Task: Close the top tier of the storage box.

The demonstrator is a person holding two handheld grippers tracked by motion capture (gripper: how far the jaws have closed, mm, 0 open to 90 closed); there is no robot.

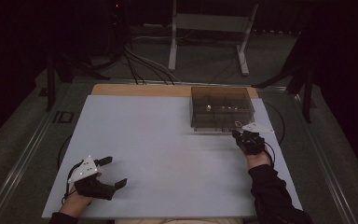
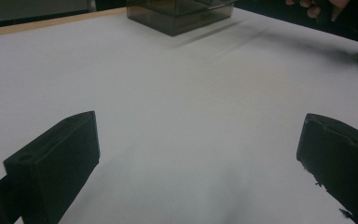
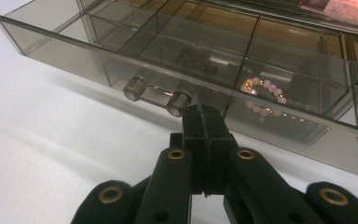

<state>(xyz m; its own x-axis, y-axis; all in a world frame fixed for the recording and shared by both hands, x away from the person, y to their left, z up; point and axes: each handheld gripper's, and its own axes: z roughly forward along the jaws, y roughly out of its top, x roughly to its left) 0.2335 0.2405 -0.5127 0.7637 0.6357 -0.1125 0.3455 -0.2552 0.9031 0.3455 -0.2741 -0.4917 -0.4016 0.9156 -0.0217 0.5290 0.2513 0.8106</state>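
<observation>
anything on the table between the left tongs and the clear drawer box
Nothing: bare white table between the left tongs and the drawer box, seen in the left gripper view.

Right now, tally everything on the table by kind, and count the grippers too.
Clear drawer box: 1
Pink bead bracelet in the open drawer: 1
Grippers: 2, the left gripper and the right gripper
Total: 4
</observation>
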